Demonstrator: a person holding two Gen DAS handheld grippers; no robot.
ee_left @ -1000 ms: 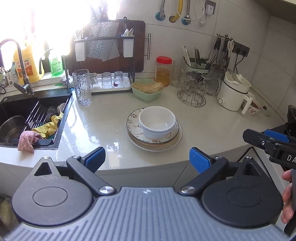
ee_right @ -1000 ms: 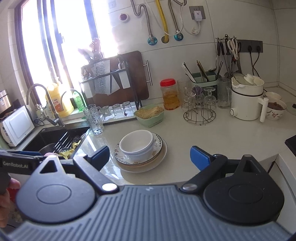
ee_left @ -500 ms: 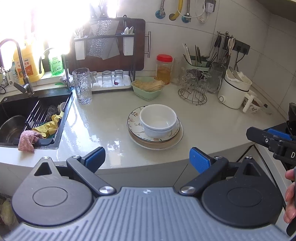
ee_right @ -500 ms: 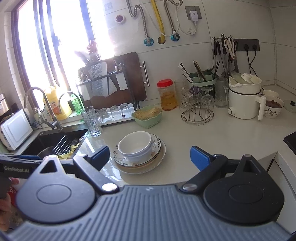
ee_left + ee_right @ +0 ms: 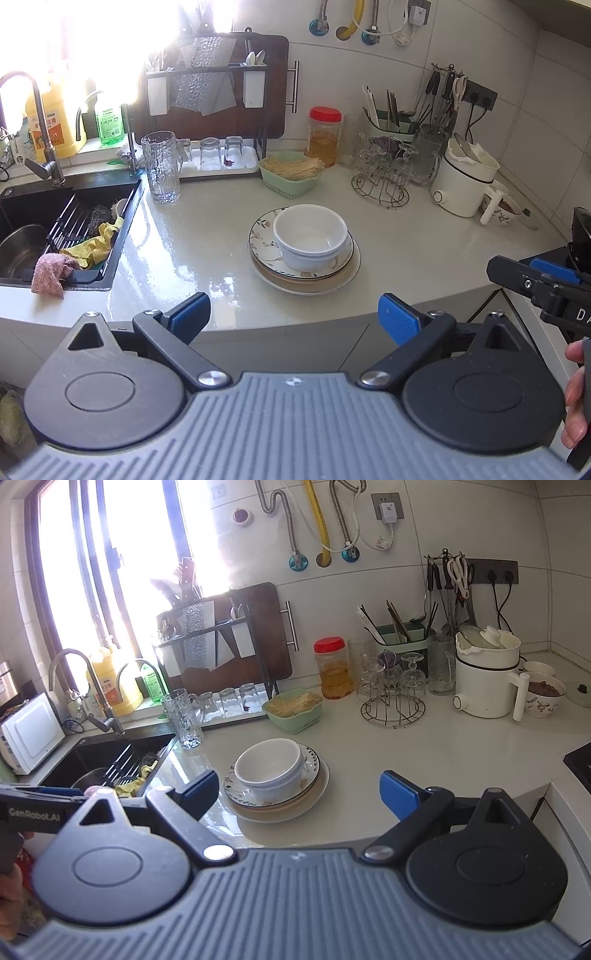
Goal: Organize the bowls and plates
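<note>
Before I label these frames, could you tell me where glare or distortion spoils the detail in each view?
Left wrist view: the window is blown out, washing over the rack top, with glare streaks on the countertop. Right wrist view: window overexposed too, wall lines bowed by fisheye; the bowls stay sharp.

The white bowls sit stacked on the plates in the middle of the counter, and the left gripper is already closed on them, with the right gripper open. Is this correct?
Not quite. The white bowls sit on the plates, but the left gripper is open and short of them, as the left wrist view shows. The right gripper is open.
</note>
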